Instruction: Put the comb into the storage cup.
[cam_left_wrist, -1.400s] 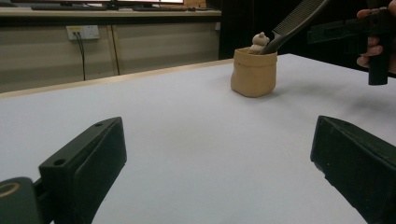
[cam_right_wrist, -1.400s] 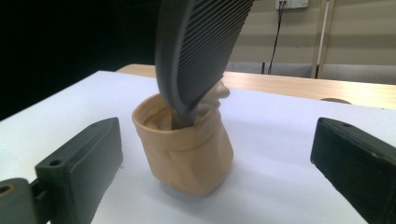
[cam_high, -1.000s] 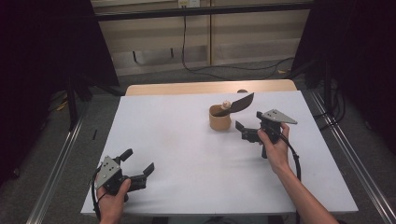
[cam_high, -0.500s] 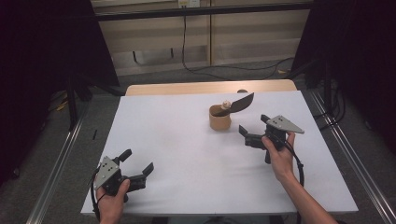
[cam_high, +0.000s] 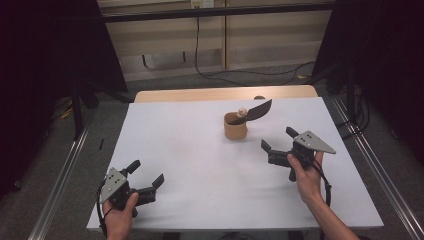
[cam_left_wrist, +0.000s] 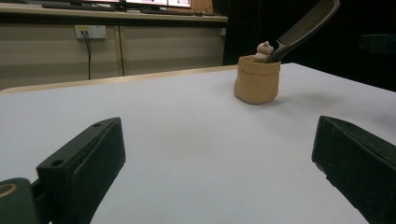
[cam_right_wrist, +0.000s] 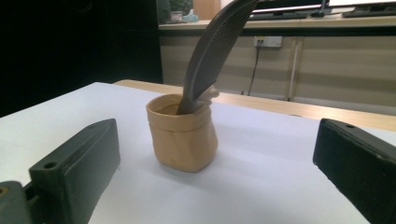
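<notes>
Right gripper (cam_high: 276, 144) held above the white rectangular worktop (cam_high: 200, 160), jaws spread wide, grasping nothing, aimed at the tan soft-sided cup (cam_high: 235, 126) just beyond it. Left gripper (cam_high: 147, 177) at the near left corner, jaws likewise released, well apart from the cup. Cup stands upright toward the far side of the worktop. Dark grey plastic comb (cam_high: 255, 111) leans out of it, teeth end up. A small beige figure (cam_high: 242, 112) sits at the cup rim beside the comb.
</notes>
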